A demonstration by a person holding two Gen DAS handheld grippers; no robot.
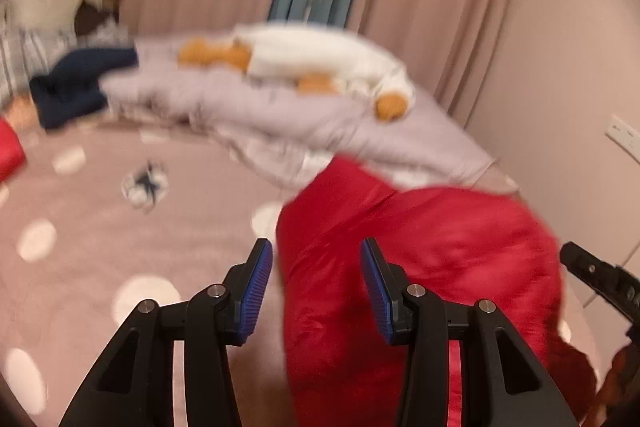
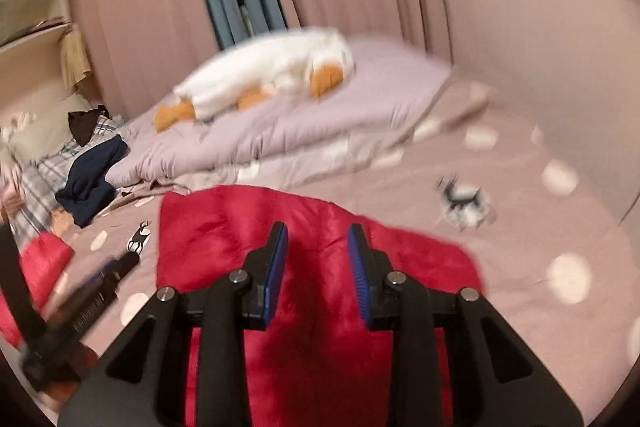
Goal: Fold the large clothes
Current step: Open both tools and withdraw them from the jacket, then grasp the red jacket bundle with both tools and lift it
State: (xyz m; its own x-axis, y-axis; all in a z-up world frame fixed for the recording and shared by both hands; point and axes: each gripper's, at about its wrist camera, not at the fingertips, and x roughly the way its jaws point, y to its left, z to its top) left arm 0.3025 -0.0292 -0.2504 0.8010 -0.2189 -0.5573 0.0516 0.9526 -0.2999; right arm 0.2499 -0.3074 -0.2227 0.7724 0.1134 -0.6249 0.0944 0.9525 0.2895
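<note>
Fold not yet made, judging by the red garment (image 2: 320,267) lying spread over the lower middle of the right wrist view, on the pink dotted bed (image 2: 540,247); in the left wrist view the same red cloth fills the lower right and runs up toward the pale lilac duvet (image 1: 280,99) at frame centre. Left claw (image 1: 316,291) at bottom centre of its view, released, blue pads apart with nothing pinched, the near edge of the cloth passing between and beyond them; right claw (image 2: 318,275) at bottom centre of its own view, likewise unclenched, gap narrower, red fabric seen through the gap but not pressed by either pad. To do the step well: best to pick two matching corners or a straight hem, one per claw, rather than the puffy middle; worth biting deep enough that slippery, padded fabric cannot slide out; sensible to lift both sides evenly and carry the edge over in one level sweep, so no twist forms; good to keep clear of the white and orange plush toy (image 2: 272,75) in the upper middle and the dark navy clothes (image 2: 92,179) at left; wise to flatten the crease afterwards, since quilted cloth likely springs back. Both views blurred, so exact hem lines hard to tell.
</note>
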